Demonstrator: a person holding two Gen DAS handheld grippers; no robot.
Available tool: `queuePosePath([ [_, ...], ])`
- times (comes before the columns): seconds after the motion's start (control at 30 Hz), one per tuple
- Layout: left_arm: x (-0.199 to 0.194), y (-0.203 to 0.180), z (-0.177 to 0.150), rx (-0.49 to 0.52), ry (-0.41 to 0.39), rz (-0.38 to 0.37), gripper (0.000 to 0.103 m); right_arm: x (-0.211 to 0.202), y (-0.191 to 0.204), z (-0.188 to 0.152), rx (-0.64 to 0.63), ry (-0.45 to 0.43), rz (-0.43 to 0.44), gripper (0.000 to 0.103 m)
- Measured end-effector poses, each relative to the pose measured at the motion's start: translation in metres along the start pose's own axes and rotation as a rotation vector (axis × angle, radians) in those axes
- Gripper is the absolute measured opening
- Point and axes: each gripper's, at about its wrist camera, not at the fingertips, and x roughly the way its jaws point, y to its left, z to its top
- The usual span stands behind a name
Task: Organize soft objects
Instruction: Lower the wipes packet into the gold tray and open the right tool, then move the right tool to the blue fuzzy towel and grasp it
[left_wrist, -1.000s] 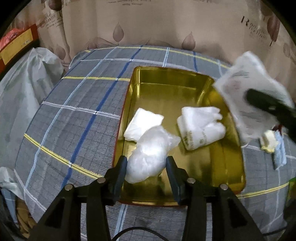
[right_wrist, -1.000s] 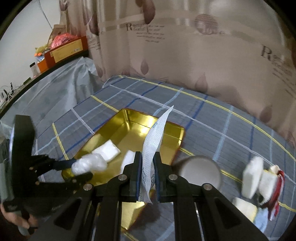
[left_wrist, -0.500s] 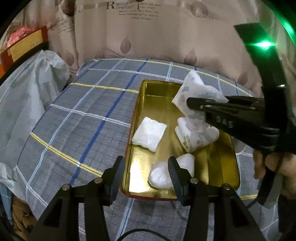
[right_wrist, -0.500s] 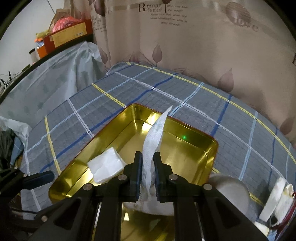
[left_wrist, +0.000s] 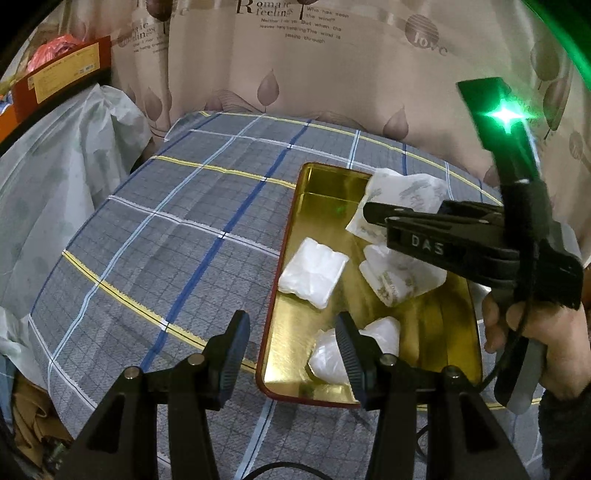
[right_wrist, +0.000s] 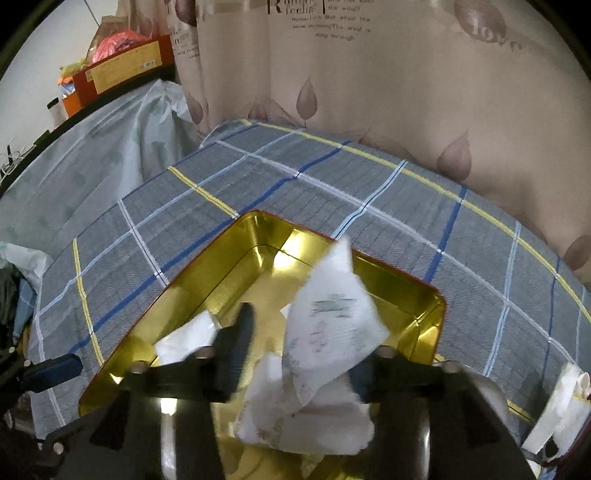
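A gold tray lies on the plaid-covered table. In it are a white folded pad, a printed tissue pack and a clear bag of white stuff. My left gripper is open and empty, over the tray's near left rim. My right gripper is open over the tray; a printed tissue packet leans loose between its fingers, tilting toward the right one. The right gripper also shows in the left wrist view.
A plaid cloth covers the table, with a curtain behind. A plastic-covered heap lies to the left. More white soft items and a round grey object lie right of the tray.
My right gripper has opened and let go of the printed packet over the tray. My left gripper has drawn back and left from the clear bag.
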Motion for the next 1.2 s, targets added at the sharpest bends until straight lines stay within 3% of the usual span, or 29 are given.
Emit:
queuePosePath([
  [0.27, 0.000, -0.003, -0.001, 0.021, -0.002, 0.012, 0.049, -0.033, -0.007, -0.011, 0.009, -0.045, -0.004, 0.050],
  [0.37, 0.001, -0.003, -0.001, 0.024, -0.003, 0.015, 0.049, -0.056, -0.013, -0.024, 0.021, -0.075, -0.005, 0.057],
  [0.47, 0.000, -0.005, -0.002, 0.031, -0.007, 0.023, 0.049, -0.082, -0.024, -0.042, 0.037, -0.102, -0.020, 0.057],
  [0.67, -0.001, -0.009, -0.003, 0.046, -0.013, 0.039, 0.049, -0.132, -0.068, -0.085, 0.087, -0.128, -0.116, 0.057],
  [0.93, -0.002, -0.015, -0.005, 0.070, -0.012, 0.050, 0.049, -0.168, -0.152, -0.149, 0.231, -0.062, -0.277, 0.057],
  [1.2, -0.003, -0.017, -0.005, 0.079, -0.020, 0.049, 0.049, -0.163, -0.205, -0.196, 0.391, 0.001, -0.323, 0.057],
])
